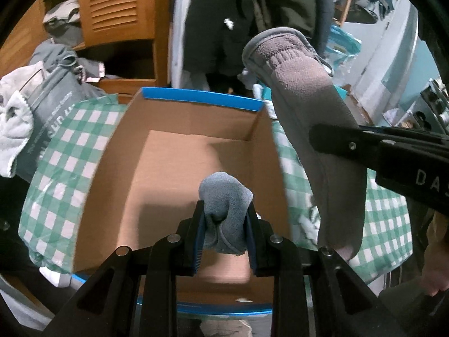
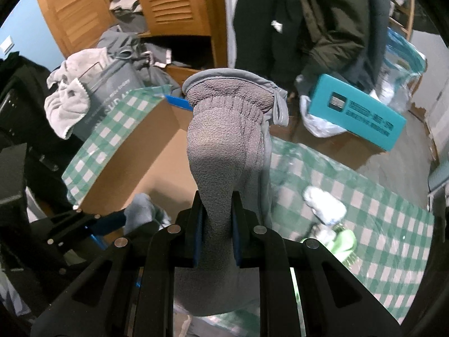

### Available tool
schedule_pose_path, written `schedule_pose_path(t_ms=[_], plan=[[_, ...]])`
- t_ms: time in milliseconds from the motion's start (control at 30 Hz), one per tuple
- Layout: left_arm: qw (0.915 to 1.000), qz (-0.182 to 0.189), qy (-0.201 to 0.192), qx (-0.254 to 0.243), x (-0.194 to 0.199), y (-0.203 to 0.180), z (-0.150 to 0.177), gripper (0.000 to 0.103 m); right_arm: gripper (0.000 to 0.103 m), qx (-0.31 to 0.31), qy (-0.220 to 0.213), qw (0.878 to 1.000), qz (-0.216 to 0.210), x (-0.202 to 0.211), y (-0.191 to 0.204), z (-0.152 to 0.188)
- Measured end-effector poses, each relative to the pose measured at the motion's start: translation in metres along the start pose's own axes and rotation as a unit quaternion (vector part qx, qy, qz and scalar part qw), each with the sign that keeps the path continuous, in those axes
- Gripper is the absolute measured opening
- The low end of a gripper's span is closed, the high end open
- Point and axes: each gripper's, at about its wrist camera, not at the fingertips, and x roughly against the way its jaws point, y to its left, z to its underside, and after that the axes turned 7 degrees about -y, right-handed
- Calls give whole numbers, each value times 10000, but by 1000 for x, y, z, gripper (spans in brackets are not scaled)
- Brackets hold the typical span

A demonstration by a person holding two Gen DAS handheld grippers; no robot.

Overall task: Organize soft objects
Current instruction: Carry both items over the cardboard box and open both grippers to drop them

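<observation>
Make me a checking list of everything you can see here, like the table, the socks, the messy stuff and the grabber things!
Surface: green and white checked cloth covers the table.
Job's things: open cardboard box with blue edge, nothing seen inside; long brownish-grey fleece sock; small blue-grey sock.
Clutter: white and green soft items lie on the cloth; teal box; grey bag with a pale towel over it.
Grippers: left gripper has its fingers shut on the small sock, above the box; right gripper has its fingers shut on the long sock.
Cables: nothing seen.
Surroundings: wooden louvred cupboard, hanging dark clothes.
</observation>
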Motion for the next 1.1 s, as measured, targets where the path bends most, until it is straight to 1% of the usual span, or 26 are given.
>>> schedule_pose_path(t_ms=[200,433,633,700,767,800,833,867,900,933,1033,1067,1100], plan=[[9996,-258,24,81,-4,24,0,26,15,126,157,9997,-152,-22,23,-10],[9990,-353,118,245,-12,46,1,26,15,193,381,9987,-295,-49,40,-14],[9984,-403,201,349,-20,56,4,26,15,177,562,9976,-375,-65,45,-14],[9979,-439,217,421,-22,59,5,28,17,155,614,9971,-412,-69,46,-14],[9973,-493,195,515,-22,63,5,30,24,117,657,9967,-472,-72,48,-14],[9970,-514,180,555,-21,65,5,34,28,106,651,9967,-470,-72,48,-14],[9968,-519,157,591,-21,67,5,37,33,111,644,9968,-460,-72,48,-15],[9966,-528,128,620,-20,68,5,42,37,128,627,9970,-431,-72,48,-15],[9964,-542,105,638,-19,68,4,46,47,137,616,9972,-413,-71,47,-14],[9964,-543,85,644,-18,68,4,48,54,129,597,9974,-391,-70,46,-14],[9969,-492,76,617,-18,65,3,50,55,94,588,9976,-343,-67,40,-13],[9970,-474,89,599,-18,63,3,53,56,66,582,9978,-322,-66,37,-13],[9972,-463,100,584,-19,62,4,55,59,34,572,9979,-300,-64,34,-13]])
